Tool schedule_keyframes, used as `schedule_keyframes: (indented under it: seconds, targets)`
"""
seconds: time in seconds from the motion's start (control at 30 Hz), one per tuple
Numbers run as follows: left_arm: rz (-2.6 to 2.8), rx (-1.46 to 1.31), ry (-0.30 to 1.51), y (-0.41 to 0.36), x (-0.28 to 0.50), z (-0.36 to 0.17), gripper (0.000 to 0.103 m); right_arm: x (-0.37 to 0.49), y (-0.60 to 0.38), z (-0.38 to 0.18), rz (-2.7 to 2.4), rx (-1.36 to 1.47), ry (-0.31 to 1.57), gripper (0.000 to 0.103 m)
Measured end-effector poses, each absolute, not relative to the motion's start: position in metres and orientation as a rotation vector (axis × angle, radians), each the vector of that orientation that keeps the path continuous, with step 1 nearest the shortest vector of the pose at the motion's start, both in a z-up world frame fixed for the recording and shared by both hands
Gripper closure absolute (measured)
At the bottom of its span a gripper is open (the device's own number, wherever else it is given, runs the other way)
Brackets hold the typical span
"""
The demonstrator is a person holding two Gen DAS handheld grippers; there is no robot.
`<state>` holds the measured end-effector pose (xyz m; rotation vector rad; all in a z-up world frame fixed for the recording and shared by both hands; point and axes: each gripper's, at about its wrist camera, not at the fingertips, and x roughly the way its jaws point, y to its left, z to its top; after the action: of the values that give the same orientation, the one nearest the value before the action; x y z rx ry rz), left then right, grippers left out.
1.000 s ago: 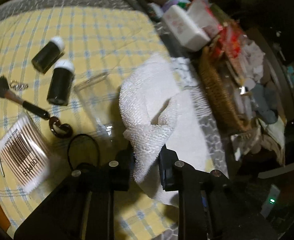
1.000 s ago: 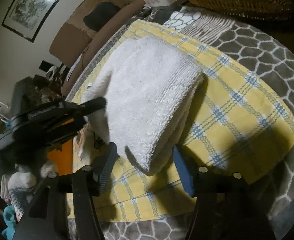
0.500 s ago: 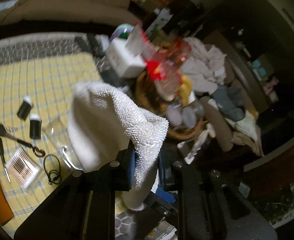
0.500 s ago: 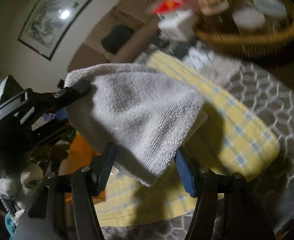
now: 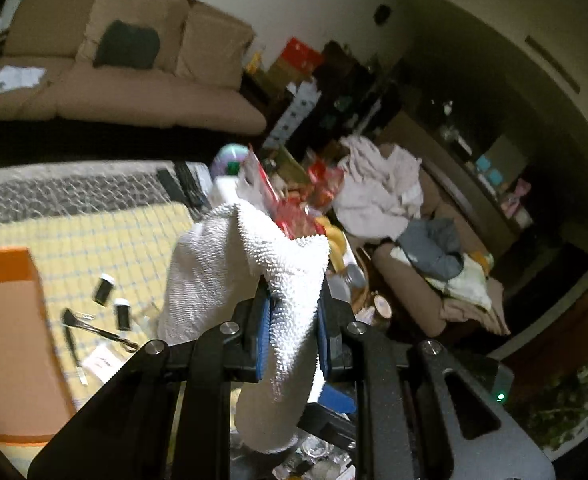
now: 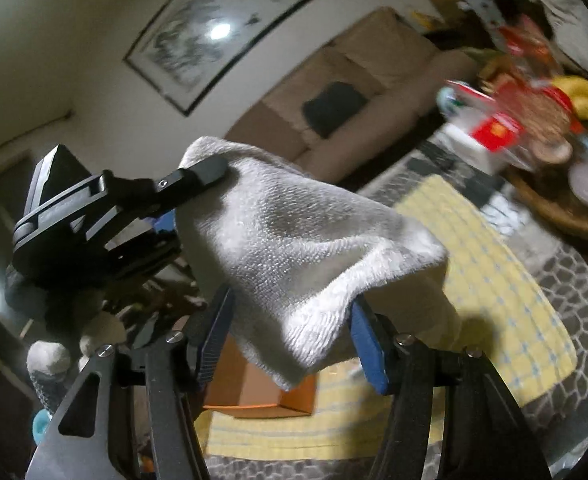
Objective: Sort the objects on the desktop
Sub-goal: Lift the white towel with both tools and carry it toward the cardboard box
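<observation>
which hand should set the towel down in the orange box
Left, probably. The left hand-held gripper is clamped on a corner of the white towel, and the orange box lies on its side. The right hand-held gripper holds the opposite end; its jaws look wider, the grip less sure.

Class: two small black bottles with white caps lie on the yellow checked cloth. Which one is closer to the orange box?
The upper bottle, tilted with its cap pointing up-right; it lies nearer the orange box. The other bottle sits lower and further right, beside the makeup brush.
</observation>
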<state>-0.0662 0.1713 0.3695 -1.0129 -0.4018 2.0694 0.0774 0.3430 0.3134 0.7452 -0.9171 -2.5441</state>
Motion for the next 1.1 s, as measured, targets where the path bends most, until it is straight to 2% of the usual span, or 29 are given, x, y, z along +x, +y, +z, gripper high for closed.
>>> schedule_keyframes:
  seconds: [0.17, 0.4, 0.77, 0.93, 1.1]
  targets:
    - [2.131, -0.974, -0.462, 0.105, -0.068, 0.395, 0.085, 0.068, 0.299, 0.347, -2.489, 0.713, -0.878, 0.043]
    - [2.225, -0.969, -0.534, 0.012, -0.078, 0.400, 0.085, 0.036, 0.230, 0.363, -2.407, 0.735, -0.817, 0.043]
    - [2.304, -1.081, -0.615, -0.085, -0.126, 0.348, 0.085, -0.048, 0.142, 0.316, -2.225, 0.882, -0.864, 0.043]
    - [2.276, -1.116, -0.699, -0.100, -0.167, 0.321, 0.085, -0.085, 0.129, 0.294, -2.197, 0.942, -0.883, 0.043]
    - [2.232, -1.046, -0.809, -0.111, -0.194, 0.306, 0.085, -0.120, 0.128, 0.298, -2.211, 0.931, -0.881, 0.043]
